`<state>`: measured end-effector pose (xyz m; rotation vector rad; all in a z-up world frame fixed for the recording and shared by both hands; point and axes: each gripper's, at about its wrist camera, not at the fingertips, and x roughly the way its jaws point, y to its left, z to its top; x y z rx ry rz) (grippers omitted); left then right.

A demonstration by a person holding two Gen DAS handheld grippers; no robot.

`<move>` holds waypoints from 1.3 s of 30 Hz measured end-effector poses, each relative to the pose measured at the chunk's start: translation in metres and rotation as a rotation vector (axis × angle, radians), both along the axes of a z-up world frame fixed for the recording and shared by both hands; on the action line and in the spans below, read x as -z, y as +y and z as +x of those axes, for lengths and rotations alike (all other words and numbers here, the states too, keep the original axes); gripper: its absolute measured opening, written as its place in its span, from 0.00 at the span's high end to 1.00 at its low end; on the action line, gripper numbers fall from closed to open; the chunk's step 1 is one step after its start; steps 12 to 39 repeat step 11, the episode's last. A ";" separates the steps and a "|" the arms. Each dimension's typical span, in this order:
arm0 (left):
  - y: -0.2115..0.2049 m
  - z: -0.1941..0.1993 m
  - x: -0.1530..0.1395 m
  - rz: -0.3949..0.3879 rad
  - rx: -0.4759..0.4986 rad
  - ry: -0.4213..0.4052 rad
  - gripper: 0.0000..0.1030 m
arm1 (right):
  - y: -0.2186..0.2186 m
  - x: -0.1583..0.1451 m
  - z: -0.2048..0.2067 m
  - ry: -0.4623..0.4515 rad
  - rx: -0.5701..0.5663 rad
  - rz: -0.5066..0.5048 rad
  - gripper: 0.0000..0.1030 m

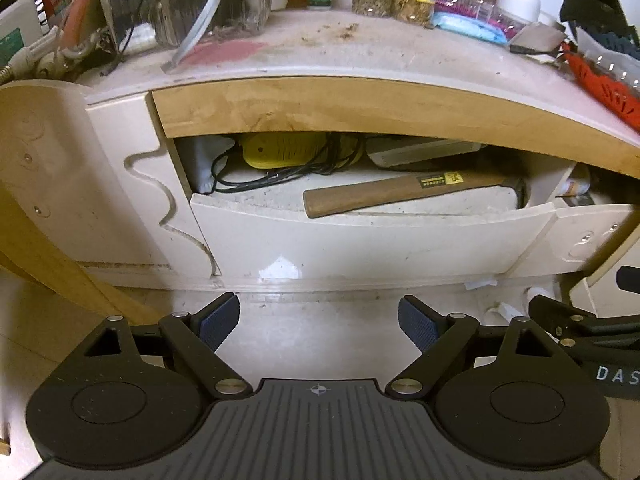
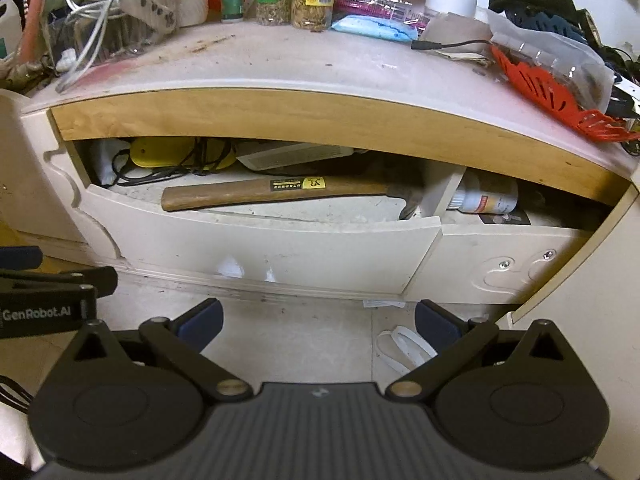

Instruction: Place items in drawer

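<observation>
A cream drawer (image 1: pixel 360 236) (image 2: pixel 260 244) stands pulled out under the wooden front edge of a cluttered desk. Inside lie a wooden-handled hammer (image 1: pixel 400 192) (image 2: pixel 280 190), a yellow device (image 1: pixel 288 150) (image 2: pixel 160 152) with a black cable, and a flat white box (image 1: pixel 420 152) (image 2: pixel 292 156). My left gripper (image 1: pixel 319 326) is open and empty, in front of and below the drawer. My right gripper (image 2: pixel 319 326) is open and empty, also below the drawer front. Each gripper shows at the edge of the other's view.
The desktop (image 1: pixel 320 48) (image 2: pixel 280 60) holds jars, cables, a blue cloth, a pink brush and an orange strainer (image 2: pixel 552 96). A second compartment to the right holds a white bottle (image 2: pixel 486 200). A wooden post (image 1: pixel 60 272) leans at left. White straps (image 2: pixel 400 348) lie on the floor.
</observation>
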<state>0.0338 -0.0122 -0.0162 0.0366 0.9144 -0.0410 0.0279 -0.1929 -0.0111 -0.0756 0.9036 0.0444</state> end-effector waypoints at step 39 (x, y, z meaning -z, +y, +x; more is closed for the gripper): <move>0.005 -0.008 0.004 -0.046 -0.028 -0.046 0.04 | -0.008 -0.005 -0.009 0.007 0.013 0.036 0.00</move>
